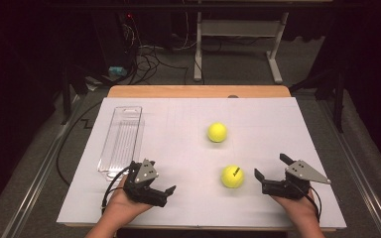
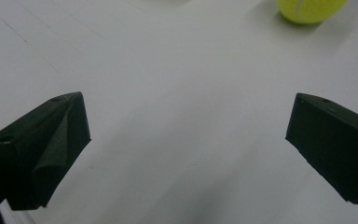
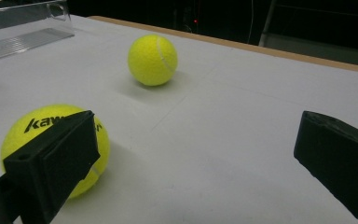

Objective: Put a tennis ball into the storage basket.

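Two yellow tennis balls lie on the white table sheet (image 1: 188, 114). The far ball (image 1: 218, 132) (image 3: 152, 59) sits near the middle. The near ball (image 1: 232, 176) (image 3: 32, 126) carries black lettering. My right gripper (image 1: 270, 165) (image 3: 196, 135) is open and sits just right of the near ball, which lies partly behind one of its jaws and outside the gap. My left gripper (image 1: 162, 176) (image 2: 189, 121) is open over bare sheet at the front left, with nothing between its jaws. One yellow ball (image 2: 310, 9) shows at the top right edge of the left gripper view.
A clear plastic tray (image 1: 121, 141) (image 3: 23, 37) lies lengthwise on the left side of the sheet, just beyond my left gripper. A wooden table edge (image 1: 198, 91) runs along the back. Cables and a desk frame (image 1: 238, 29) stand on the dark floor behind.
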`<state>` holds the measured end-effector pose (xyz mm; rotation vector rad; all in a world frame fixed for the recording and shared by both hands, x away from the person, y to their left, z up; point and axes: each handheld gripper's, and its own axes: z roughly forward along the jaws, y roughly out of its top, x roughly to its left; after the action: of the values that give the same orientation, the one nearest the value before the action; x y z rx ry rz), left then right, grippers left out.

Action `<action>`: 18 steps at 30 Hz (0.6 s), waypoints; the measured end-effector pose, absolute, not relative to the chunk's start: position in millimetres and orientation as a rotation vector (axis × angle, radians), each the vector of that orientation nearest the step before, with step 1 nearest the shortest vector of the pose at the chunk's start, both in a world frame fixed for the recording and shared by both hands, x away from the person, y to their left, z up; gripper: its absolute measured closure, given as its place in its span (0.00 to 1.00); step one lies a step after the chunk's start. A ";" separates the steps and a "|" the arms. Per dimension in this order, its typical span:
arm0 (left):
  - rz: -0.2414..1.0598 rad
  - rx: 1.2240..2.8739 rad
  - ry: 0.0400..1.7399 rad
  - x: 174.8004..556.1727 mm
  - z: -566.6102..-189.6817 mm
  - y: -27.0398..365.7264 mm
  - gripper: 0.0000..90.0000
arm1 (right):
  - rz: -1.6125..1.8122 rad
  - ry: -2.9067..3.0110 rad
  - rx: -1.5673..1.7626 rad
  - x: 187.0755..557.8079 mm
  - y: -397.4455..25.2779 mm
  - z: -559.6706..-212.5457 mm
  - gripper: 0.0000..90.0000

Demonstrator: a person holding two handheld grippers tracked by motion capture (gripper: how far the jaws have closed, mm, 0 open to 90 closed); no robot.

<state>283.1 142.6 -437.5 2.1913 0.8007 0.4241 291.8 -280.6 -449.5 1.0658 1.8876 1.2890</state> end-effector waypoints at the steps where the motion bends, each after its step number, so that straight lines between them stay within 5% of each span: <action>1: 0.424 2.191 0.801 283.1 -437.5 142.6 0.01 | 1.289 1.890 1.063 292.1 -280.4 -450.0 0.00; 18: 0.262 2.417 0.835 290.2 -440.6 124.3 0.01 | 1.300 1.915 1.085 294.0 -277.7 -453.7 0.00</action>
<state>290.2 124.3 -440.6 2.4165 0.8349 0.2616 294.0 -277.7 -453.7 1.0851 1.9149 1.3002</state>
